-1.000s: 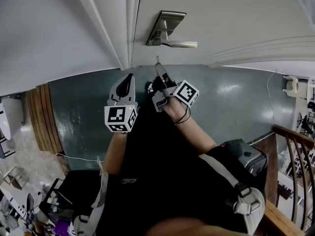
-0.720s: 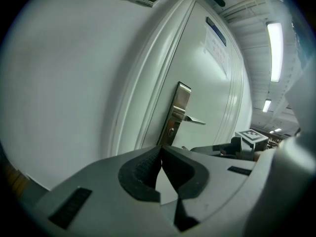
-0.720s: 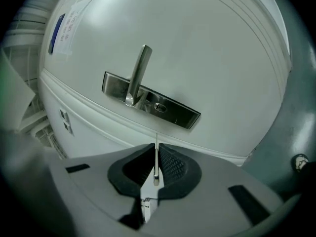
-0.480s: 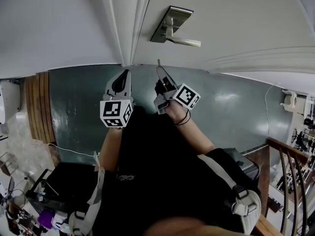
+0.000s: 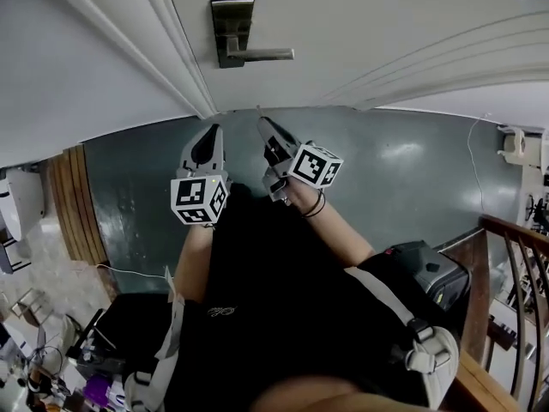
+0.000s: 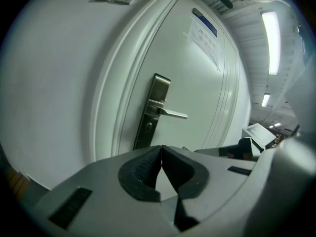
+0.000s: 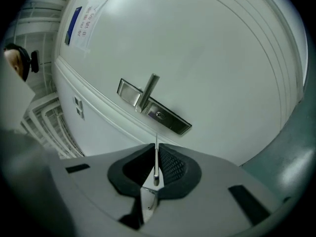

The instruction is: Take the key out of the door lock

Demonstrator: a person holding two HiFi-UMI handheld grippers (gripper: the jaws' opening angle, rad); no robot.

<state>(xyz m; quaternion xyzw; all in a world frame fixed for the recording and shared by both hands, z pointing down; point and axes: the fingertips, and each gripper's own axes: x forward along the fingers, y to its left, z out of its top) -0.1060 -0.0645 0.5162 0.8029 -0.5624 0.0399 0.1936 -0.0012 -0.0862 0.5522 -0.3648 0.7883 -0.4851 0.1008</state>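
1. The left gripper (image 5: pixel 213 132), at 9 o'clock of its partner in the head view, has its jaws pressed together with nothing between the pads. Its own view (image 6: pixel 161 148) shows only bare ribbed rubber meeting edge to edge.

2. The door lock (image 5: pixel 228 26), a steel plate with a lever handle (image 5: pixel 264 55) on the white door (image 5: pixel 386 24), sits at 12 o'clock above both grippers. Its keyhole (image 7: pixel 159 115) looks empty in the right gripper view, and it stands clear of both tools.

3. The right gripper (image 5: pixel 262 122) is nearly closed on the key (image 7: pixel 156 168), which is pinched flat between the pads. The thin blade pokes out past the fingertips toward 12 o'clock, and the head hangs behind the pads at 6 o'clock. The key is therefore out of the lock and in this gripper, at about 5 o'clock of the plate in the head view and apart from it.

4. The key looks like a small, light, stiff strip of metal. It is hard and smooth, so it is likely to slip or swivel if gripped only on its narrow edge.

5. The broad faces near the head look like the best place to hold it, with the ribbed pads squarely across them. The present grip is close to that, though it sits somewhat along the blade.
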